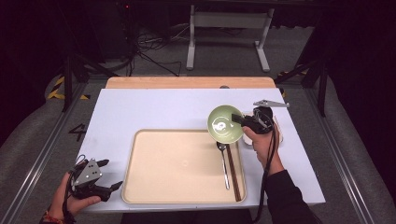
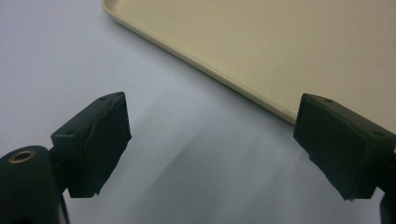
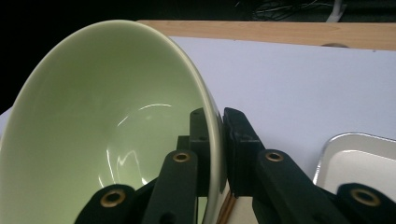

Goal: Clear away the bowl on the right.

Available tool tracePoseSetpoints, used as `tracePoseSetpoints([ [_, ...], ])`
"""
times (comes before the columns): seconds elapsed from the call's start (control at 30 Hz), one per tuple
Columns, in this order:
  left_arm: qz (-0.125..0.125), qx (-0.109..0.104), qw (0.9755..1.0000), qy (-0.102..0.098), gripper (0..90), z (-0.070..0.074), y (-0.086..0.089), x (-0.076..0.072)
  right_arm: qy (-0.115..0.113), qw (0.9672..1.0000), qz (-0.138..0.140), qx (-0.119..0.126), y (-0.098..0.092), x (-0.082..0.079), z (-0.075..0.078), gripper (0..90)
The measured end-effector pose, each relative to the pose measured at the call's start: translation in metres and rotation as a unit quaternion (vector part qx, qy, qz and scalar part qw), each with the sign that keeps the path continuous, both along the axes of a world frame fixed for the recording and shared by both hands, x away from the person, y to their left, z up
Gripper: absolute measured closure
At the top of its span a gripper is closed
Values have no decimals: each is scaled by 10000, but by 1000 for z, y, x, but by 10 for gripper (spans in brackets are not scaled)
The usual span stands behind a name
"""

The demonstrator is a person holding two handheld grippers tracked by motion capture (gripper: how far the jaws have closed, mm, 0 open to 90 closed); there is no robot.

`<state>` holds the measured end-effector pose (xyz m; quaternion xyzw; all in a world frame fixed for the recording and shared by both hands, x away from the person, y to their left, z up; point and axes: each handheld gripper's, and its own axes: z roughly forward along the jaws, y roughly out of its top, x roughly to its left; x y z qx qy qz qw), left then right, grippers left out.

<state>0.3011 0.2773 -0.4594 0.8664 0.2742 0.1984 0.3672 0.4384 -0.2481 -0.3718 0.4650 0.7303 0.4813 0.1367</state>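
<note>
The right tongs [image 1: 239, 120] pinch the rim of a glossy pale-green ceramic bowl [image 1: 224, 124], held tilted above the far right corner of a beige plastic tray [image 1: 154, 186]. It looks rigid, slippery and breakable; the rim gives the surest hold. The left tongs [image 1: 111, 175] rest spread on the white worktop [image 1: 154, 109].

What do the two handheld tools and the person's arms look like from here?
Both tools are black with two blocky, square-ended jaws on arms with brass-ringed holes. The left tool carries a grey three-cornered plate, as does the right tool; a black cable trails from each. The right arm wears a dark sleeve; the left wrist wears a reddish band.
</note>
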Motion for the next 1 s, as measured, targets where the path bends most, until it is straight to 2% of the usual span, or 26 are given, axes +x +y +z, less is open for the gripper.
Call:
tracePoseSetpoints([
  [0.63,0,14,10000,-6,117,0,0,0,109,9991,378,-139,37,4,-7,831],
  [1.0,-9,1,10000,-10,117,1,1,-1,252,9979,570,-165,57,8,-14,830],
])
